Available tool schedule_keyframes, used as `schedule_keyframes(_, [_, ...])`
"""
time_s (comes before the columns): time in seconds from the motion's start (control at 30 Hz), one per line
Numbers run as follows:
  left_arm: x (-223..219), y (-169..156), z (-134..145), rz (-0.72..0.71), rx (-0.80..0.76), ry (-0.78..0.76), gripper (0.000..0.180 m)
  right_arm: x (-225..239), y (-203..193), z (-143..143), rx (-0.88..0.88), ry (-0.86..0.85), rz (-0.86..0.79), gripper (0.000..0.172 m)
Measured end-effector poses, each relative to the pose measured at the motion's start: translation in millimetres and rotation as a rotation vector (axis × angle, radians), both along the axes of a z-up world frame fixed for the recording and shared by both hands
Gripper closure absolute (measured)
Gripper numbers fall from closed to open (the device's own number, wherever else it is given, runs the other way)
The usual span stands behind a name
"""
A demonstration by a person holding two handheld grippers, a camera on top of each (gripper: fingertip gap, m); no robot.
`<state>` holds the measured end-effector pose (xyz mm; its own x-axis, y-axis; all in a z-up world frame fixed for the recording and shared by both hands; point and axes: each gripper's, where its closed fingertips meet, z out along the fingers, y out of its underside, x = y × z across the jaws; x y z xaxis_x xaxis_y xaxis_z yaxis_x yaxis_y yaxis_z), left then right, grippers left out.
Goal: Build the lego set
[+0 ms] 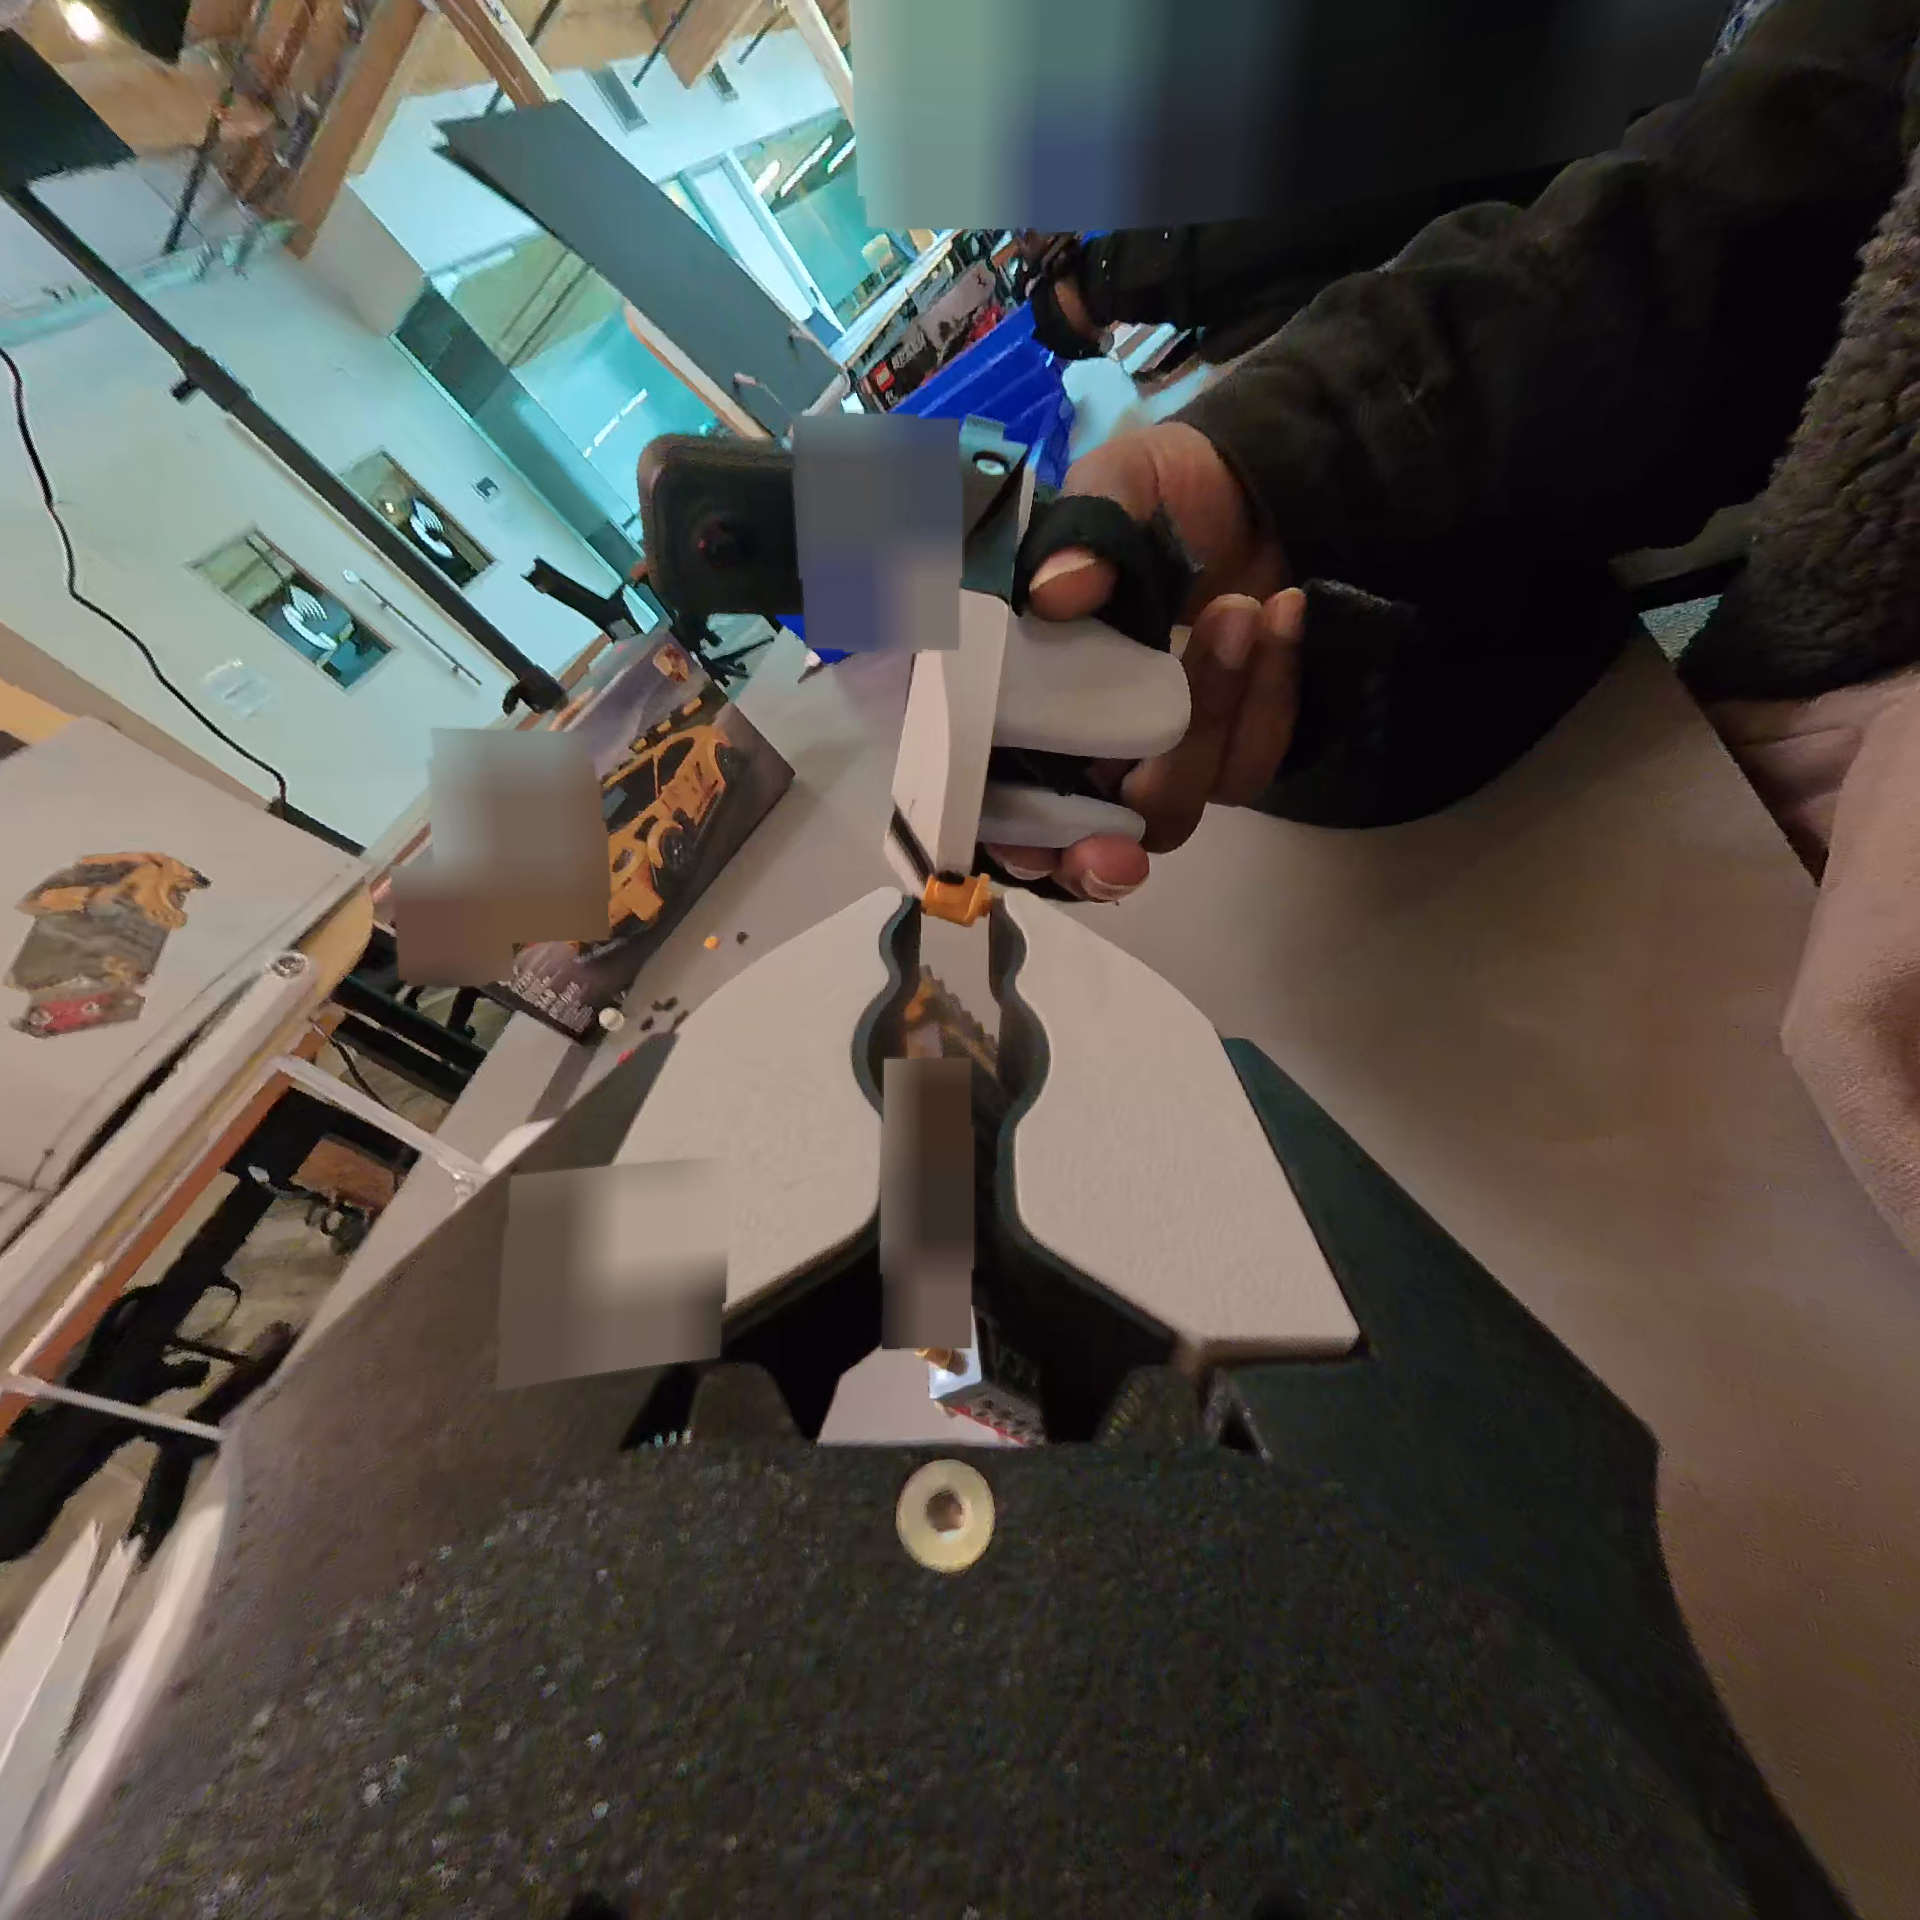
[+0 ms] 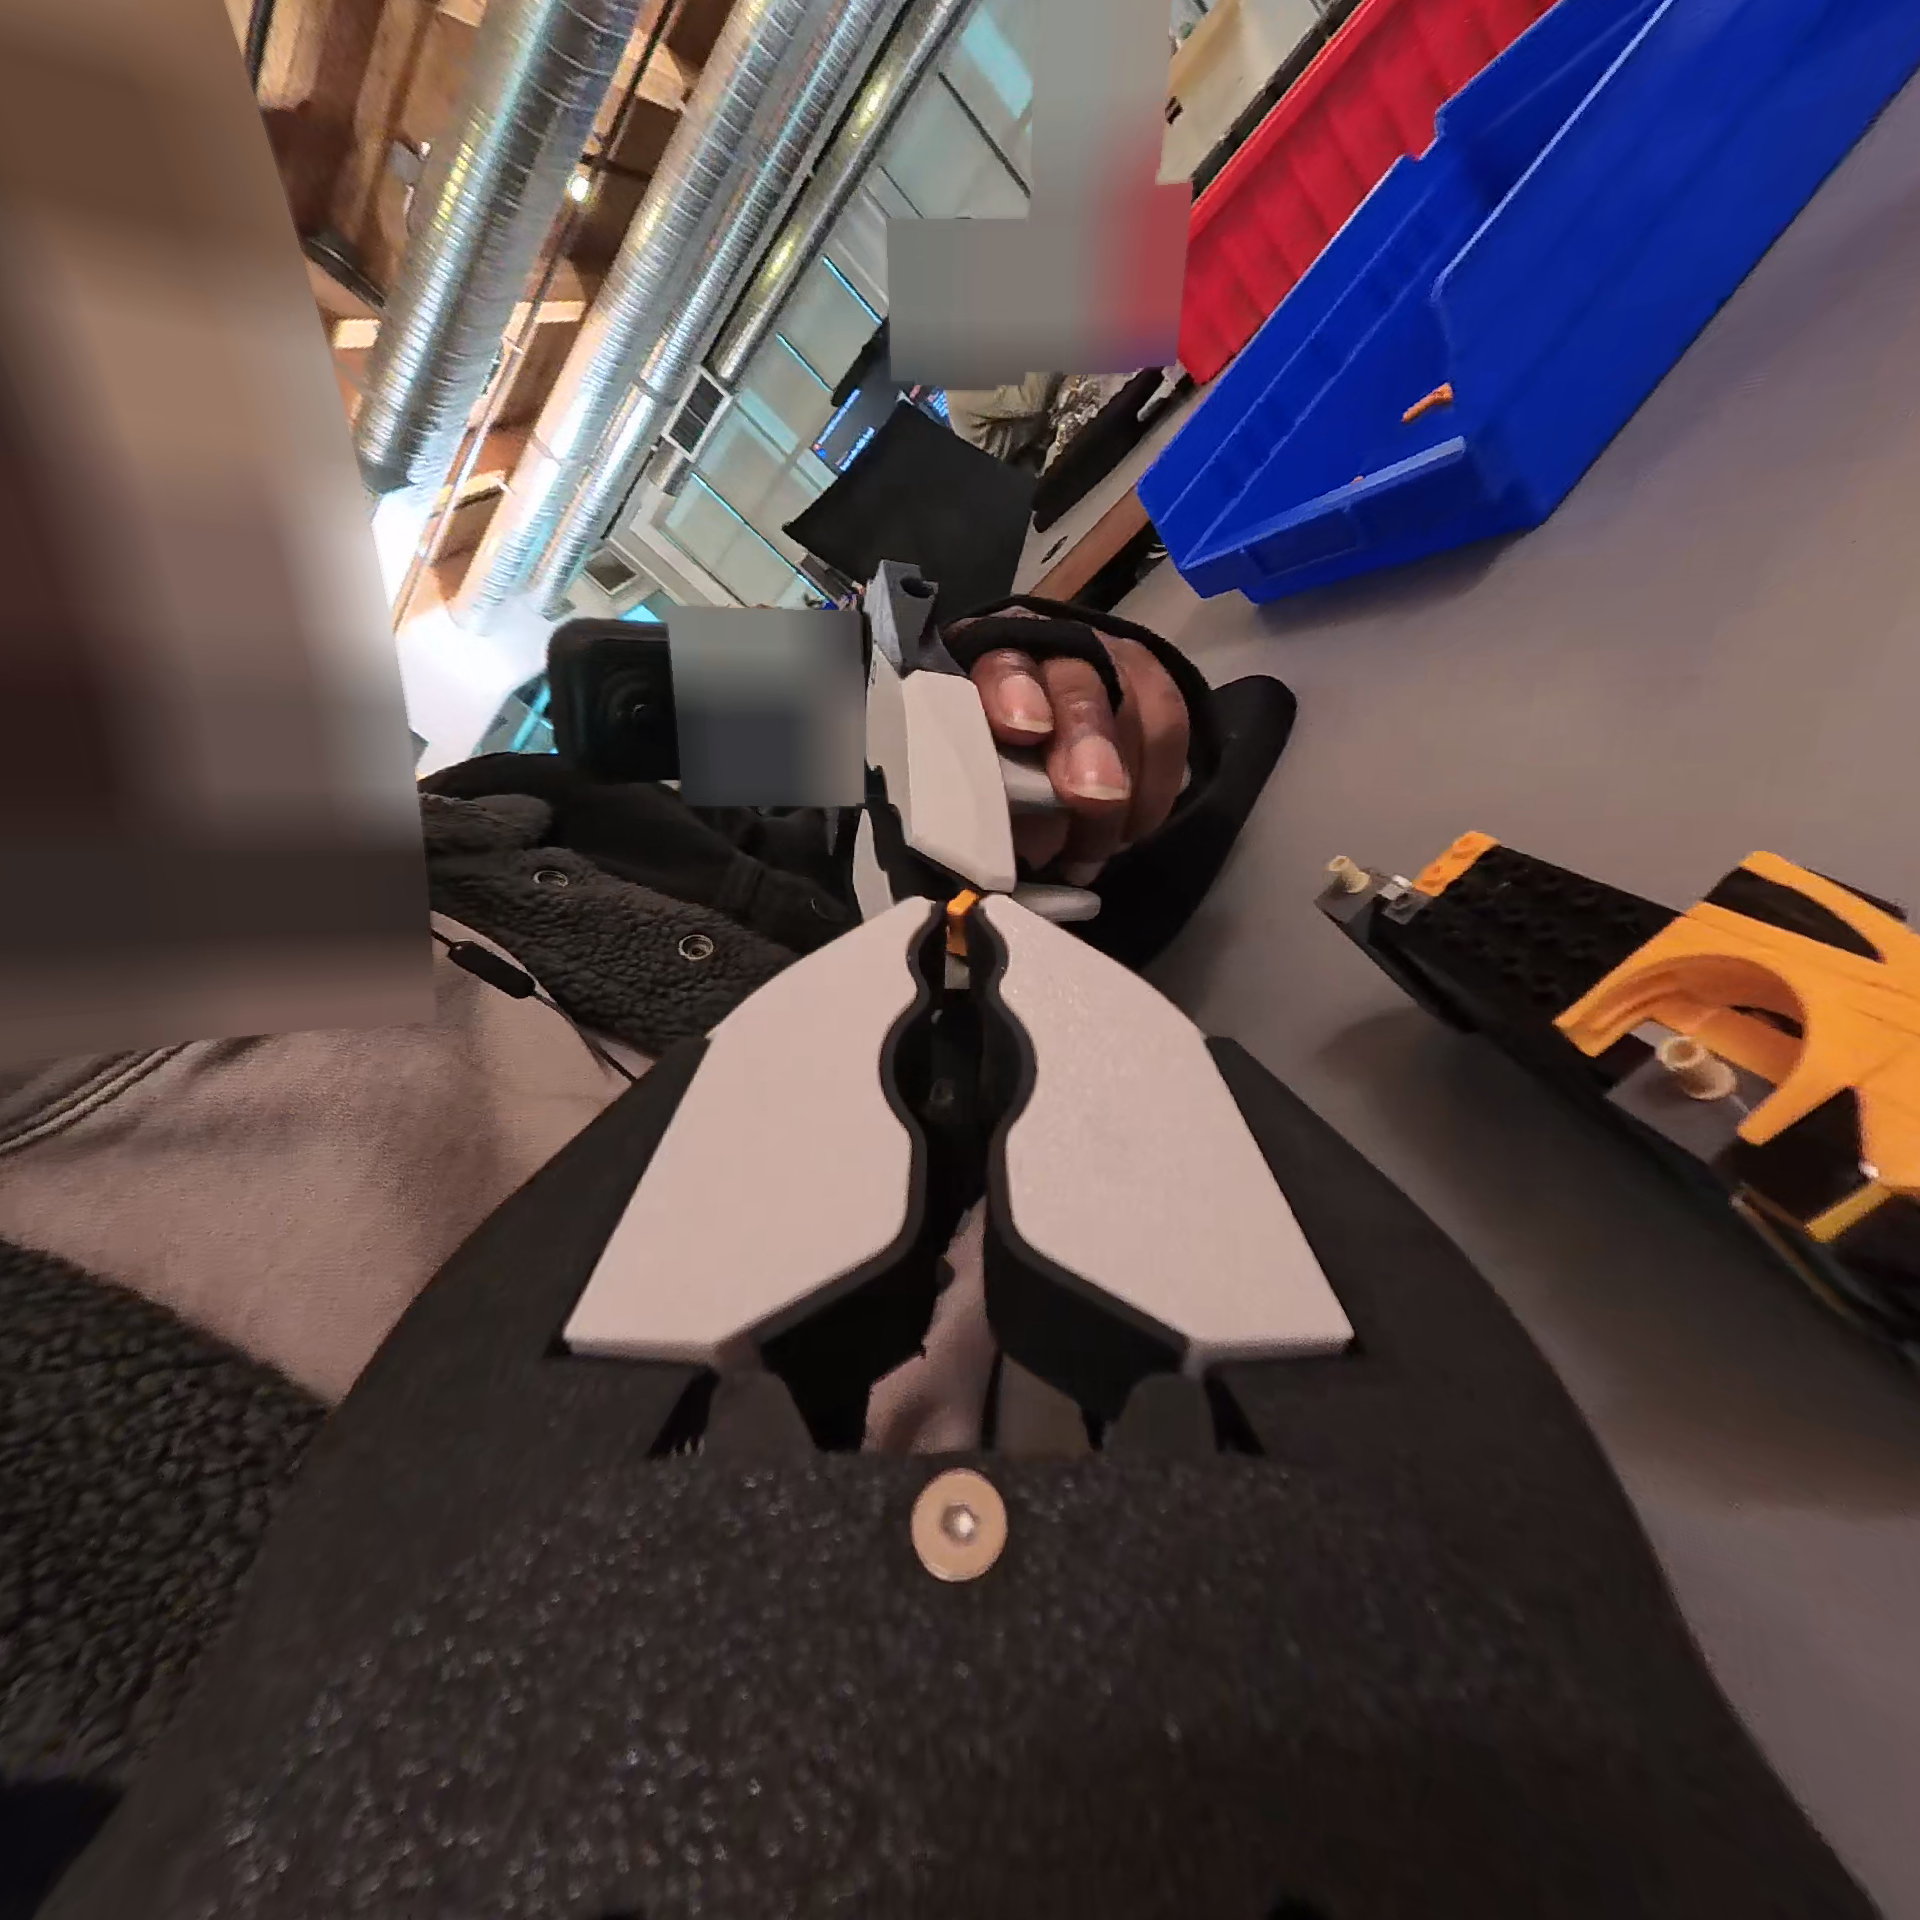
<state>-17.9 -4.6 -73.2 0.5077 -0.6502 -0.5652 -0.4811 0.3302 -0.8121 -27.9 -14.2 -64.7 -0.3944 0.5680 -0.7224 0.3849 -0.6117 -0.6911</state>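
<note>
In the left wrist view my left gripper is shut on a small orange brick piece, with a pad against each of its ends. My right gripper comes down from above, held by a gloved hand. Its tips meet the top of the same piece, where a tiny black bit shows. In the right wrist view my right gripper has its pads almost together on a thin orange edge of the piece. The left gripper meets it from the far side. Both hold the piece above the grey table.
A box with a yellow car picture stands at the left, with small loose bits beside it. A blue bin and a red bin lie at the far right. A partly built black and orange model lies right of my right gripper. Left and right tips are no more than a few centimetres apart.
</note>
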Motion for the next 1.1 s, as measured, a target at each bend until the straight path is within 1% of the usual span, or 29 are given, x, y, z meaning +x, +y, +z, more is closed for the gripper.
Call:
schedule_keyframes(0.1, [-3.5,6.8,-6.9,0.028,-0.101,-0.027,0.169,-2.8,8.2,-7.0,0.077,-0.033,-0.047,0.168])
schedule_keyframes(0.17, [-7.2,12.1,-12.9,0.040,-0.223,-0.078,0.169,-3.9,19.4,-13.0,0.227,-0.061,-0.118,0.167])
schedule_keyframes(0.27, [-12.9,20.0,-21.2,0.061,-0.392,-0.155,0.169,0.6,29.1,-13.8,0.519,-0.057,-0.165,0.165])
schedule_keyframes(0.37, [-15.8,25.7,-32.0,0.081,-0.498,-0.163,0.169,4.0,35.5,-14.1,0.888,-0.026,-0.180,0.165])
schedule_keyframes(0.47, [-13.7,27.5,-38.0,0.072,-0.568,-0.168,0.169,4.1,35.8,-21.1,1.232,-0.008,-0.100,0.166])
schedule_keyframes(0.53, [-11.9,28.0,-39.7,0.061,-0.598,-0.162,0.169,2.6,32.2,-30.9,1.389,-0.011,0.001,0.162])
schedule_keyframes(0.6, [-11.9,29.4,-41.7,0.067,-0.597,-0.128,0.169,0.7,30.2,-40.0,1.449,-0.034,0.098,0.158])
schedule_keyframes(0.77, [-10.4,28.7,-48.0,0.055,-0.619,-0.070,0.169,-6.1,31.8,-43.3,1.490,-0.020,0.220,0.156])
schedule_keyframes(0.87, [-8.2,26.2,-46.5,0.017,-0.644,-0.082,0.169,-3.6,28.4,-50.5,1.539,-0.022,0.340,0.156])
schedule_keyframes(0.93, [-8.4,25.1,-47.5,0.003,-0.658,-0.072,0.169,-4.2,23.9,-50.7,1.568,0.008,0.395,0.156])
schedule_keyframes(1.1, [-9.0,21.6,-50.1,-0.036,-0.724,-0.078,0.169,-8.6,20.6,-55.4,1.659,0.044,0.475,0.158])
